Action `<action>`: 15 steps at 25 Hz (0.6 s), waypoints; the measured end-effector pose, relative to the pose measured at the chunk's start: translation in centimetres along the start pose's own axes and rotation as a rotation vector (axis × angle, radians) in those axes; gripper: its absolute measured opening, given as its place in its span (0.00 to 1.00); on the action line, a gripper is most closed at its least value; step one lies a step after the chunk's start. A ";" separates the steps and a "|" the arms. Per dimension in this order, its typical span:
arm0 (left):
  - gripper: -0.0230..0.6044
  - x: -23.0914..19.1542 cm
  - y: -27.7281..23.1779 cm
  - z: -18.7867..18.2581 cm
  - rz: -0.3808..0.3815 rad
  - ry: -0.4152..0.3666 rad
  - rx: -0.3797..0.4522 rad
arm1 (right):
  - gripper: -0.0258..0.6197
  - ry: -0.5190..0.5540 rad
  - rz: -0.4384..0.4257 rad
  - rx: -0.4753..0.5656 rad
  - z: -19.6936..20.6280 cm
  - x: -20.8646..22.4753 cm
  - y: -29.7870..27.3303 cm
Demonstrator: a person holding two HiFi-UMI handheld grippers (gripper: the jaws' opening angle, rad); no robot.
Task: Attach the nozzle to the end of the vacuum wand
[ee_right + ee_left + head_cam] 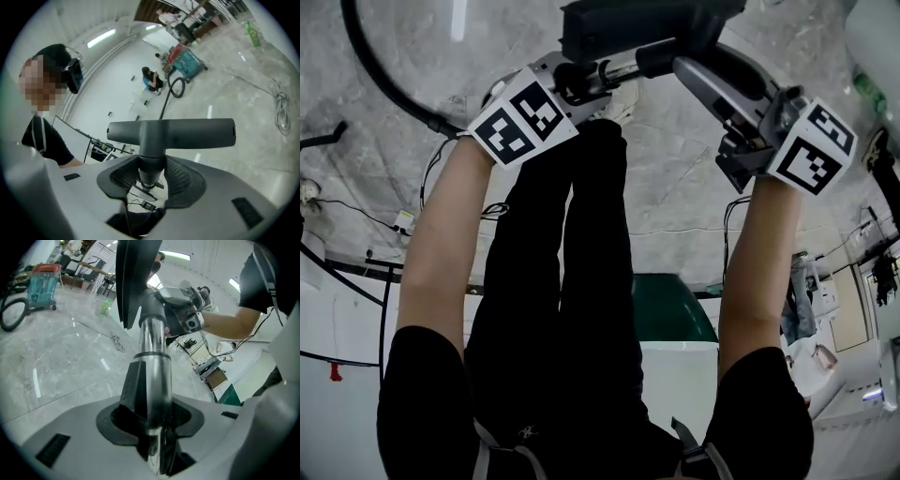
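Chrome wand in left claw meets nozzle (marble floor wide beyond).

I wear a black short-sleeved top and black trousers. My left tongs and right tongs have pale grey shells with dark ribbed pads; each carries a white cube of black square markers.

Bright even indoor light, ceiling strip lights, glare streaks on glossy floor, fisheye-warped edges, dark corners
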State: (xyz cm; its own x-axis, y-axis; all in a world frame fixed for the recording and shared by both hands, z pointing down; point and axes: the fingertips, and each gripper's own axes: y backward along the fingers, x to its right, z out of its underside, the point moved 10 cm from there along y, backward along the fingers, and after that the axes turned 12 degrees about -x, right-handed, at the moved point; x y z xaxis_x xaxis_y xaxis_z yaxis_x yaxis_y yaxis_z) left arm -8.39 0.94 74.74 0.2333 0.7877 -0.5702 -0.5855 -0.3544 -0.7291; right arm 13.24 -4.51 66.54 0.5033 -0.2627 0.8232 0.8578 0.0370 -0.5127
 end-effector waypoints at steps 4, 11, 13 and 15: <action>0.30 -0.1 -0.3 -0.1 0.005 0.014 -0.048 | 0.32 -0.180 0.028 -0.001 0.4 0.5 -0.4; 0.30 -0.6 -1.7 0.2 -0.017 0.000 -0.107 | 0.32 -0.254 0.056 0.010 1.7 1.2 -1.3; 0.30 -0.8 -1.6 -0.4 -0.010 -0.022 -0.102 | 0.32 -0.236 0.060 0.066 2.0 1.1 -1.0; 0.30 -0.7 -1.2 -0.9 0.023 -0.058 -0.098 | 0.31 -0.055 -0.006 0.015 1.8 0.9 -0.4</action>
State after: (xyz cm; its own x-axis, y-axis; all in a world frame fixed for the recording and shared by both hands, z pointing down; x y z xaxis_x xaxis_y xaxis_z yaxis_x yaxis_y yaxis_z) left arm -7.12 0.32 75.71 0.1734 0.8055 -0.5667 -0.5112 -0.4182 -0.7508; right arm 13.51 -3.06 67.91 0.5025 -0.2098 0.8388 0.8622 0.0501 -0.5040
